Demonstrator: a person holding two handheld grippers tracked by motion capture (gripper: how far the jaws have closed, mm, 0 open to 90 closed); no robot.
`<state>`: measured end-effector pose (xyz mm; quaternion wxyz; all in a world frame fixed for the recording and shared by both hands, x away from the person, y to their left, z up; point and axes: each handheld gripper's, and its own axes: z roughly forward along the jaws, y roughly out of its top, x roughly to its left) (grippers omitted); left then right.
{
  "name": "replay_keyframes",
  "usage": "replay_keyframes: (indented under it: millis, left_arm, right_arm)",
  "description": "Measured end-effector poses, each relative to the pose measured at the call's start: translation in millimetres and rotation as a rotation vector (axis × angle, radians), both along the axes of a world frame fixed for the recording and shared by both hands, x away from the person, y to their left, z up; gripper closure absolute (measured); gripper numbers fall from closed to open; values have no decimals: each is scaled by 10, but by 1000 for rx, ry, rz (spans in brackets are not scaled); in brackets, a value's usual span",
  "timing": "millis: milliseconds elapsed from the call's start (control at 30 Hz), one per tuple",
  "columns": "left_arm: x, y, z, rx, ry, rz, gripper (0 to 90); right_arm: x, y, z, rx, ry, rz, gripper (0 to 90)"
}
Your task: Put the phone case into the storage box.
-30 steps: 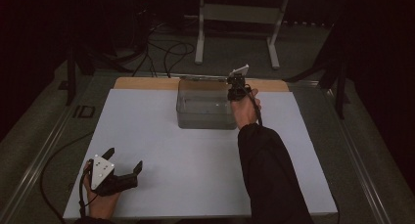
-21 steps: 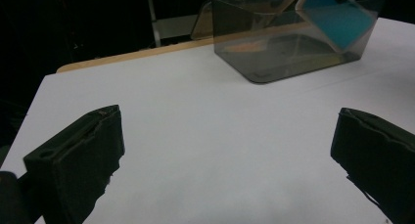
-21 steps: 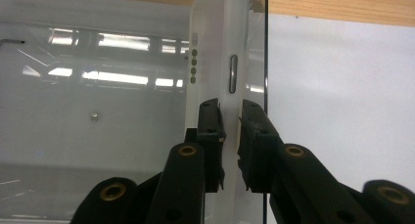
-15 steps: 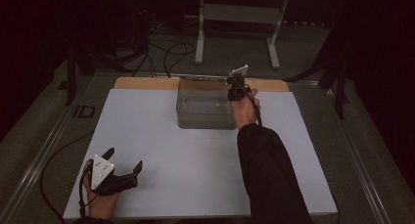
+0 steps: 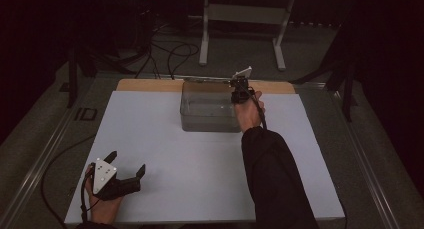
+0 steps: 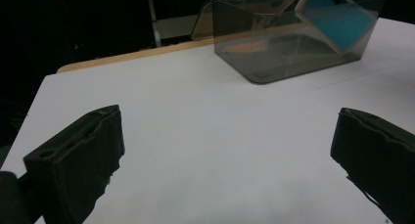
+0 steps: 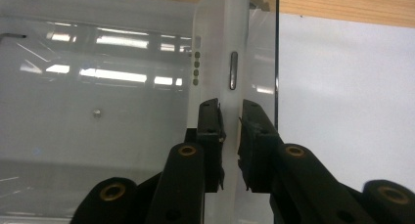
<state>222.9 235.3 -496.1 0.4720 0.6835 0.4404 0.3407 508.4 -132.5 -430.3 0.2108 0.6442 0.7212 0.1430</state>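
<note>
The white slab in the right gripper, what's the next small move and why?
Probably lower it further into the clear box. The right gripper is shut on the white slab, whose blue face tilts against the box's wall in the left gripper view; the left gripper rests open, well away.

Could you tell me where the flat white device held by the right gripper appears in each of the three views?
High view: the flat white device pokes up at the clear box's far right corner, above the right gripper.
Left gripper view: top right, tilted inside the box, its face showing blue.
Right gripper view: centre, edge-on, pinched between the jaws.
Shared landmark: the clear box.
</note>
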Motion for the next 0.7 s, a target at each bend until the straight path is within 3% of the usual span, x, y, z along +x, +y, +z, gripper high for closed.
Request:
replay_keyframes:
  millis: [700]
  left_arm:
    - [2, 1, -1, -1, 1, -1, 3]
  right_arm:
    - [21, 25, -86, -11, 29, -8, 795]
